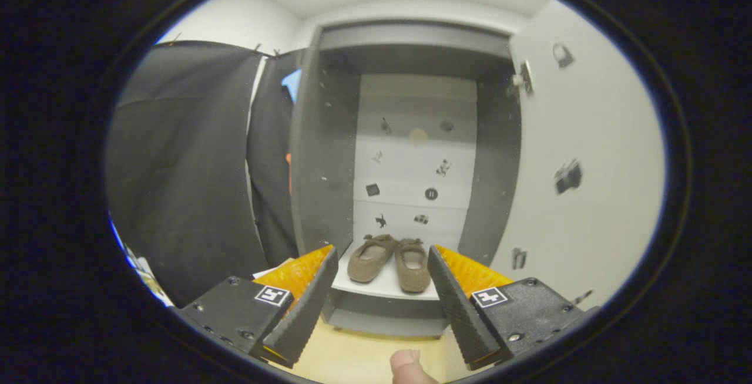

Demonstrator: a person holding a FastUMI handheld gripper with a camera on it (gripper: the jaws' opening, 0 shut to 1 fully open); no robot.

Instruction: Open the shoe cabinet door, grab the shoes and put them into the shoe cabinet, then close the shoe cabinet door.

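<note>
Even indoor light, shadowed cabinet (411,155) interior, fisheye-bent blurred edges.

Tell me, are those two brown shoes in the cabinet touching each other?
Touching: the gripper view shows the shoes side by side, heels meeting, beyond the open gripper.

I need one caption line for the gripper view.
Open tongs face the shoes inside the cabinet, door open.

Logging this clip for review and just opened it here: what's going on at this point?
A person's handheld gripper faces an open shoe cabinet, its fingers spread apart and holding nothing. A pair of brown shoes already sits side by side on the cabinet's bottom shelf, beyond the fingertips. The door is swung open to the right. A fingertip shows below the gripper. Judging by this, closing the door is what remains.
</note>
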